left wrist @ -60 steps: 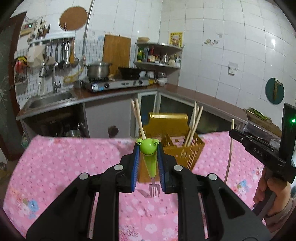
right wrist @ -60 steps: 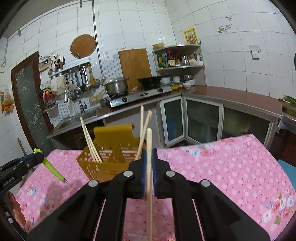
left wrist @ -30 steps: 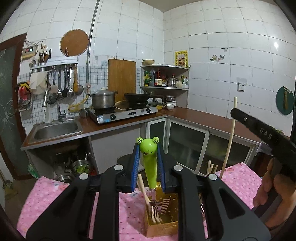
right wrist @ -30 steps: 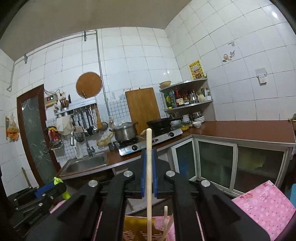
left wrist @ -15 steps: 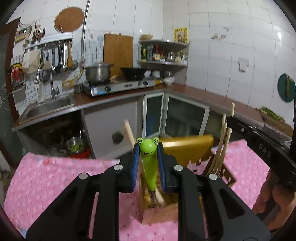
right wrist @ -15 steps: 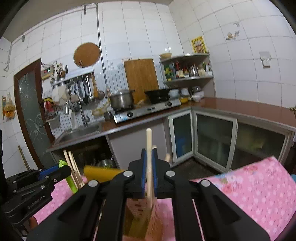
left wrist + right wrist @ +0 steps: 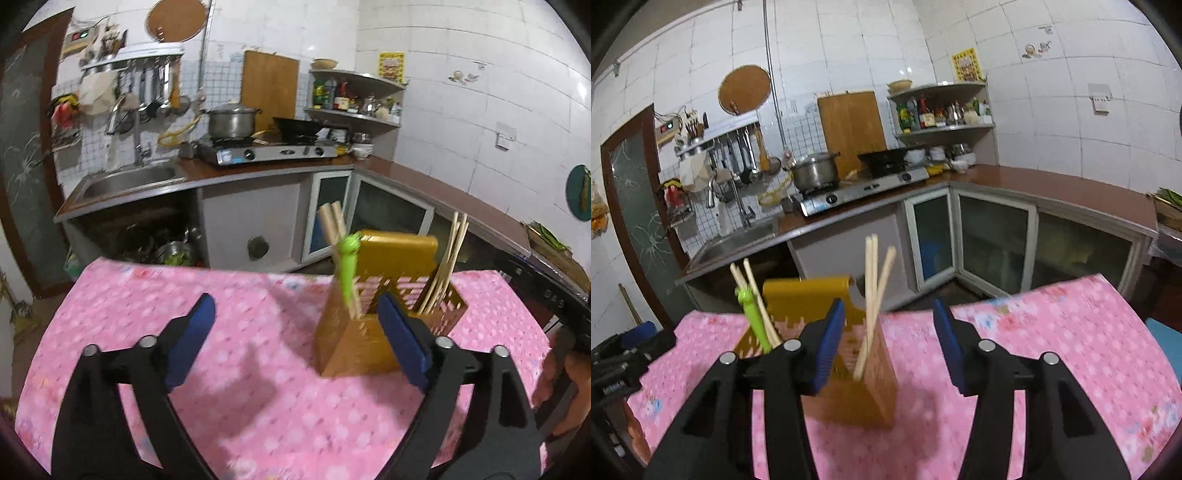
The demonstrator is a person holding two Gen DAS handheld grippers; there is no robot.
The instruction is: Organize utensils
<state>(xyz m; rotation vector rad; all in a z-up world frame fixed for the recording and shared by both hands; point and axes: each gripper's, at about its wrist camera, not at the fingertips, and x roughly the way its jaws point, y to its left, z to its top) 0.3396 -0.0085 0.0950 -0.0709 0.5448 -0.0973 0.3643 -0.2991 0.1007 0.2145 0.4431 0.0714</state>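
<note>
An orange utensil holder [image 7: 364, 334] [image 7: 849, 391] stands on the pink flowered tablecloth [image 7: 240, 369]. The green frog-handled fork [image 7: 347, 266] [image 7: 753, 317] stands in its left compartment beside a pair of chopsticks [image 7: 334, 229]. More chopsticks [image 7: 445, 266] [image 7: 873, 295] stand in the right compartment. My left gripper [image 7: 295, 336] is open and empty, just in front of the holder. My right gripper [image 7: 890, 343] is open and empty, just in front of the holder's right side.
The other gripper and hand show at the right edge of the left wrist view [image 7: 554, 306] and at the left edge of the right wrist view [image 7: 624, 358]. Behind the table are a kitchen counter, a sink [image 7: 129, 181] and a gas stove [image 7: 266, 151].
Both grippers have opened and let go. The frog fork and the chopstick now stand in the holder. Both grippers have drawn back and lowered toward the table.
</note>
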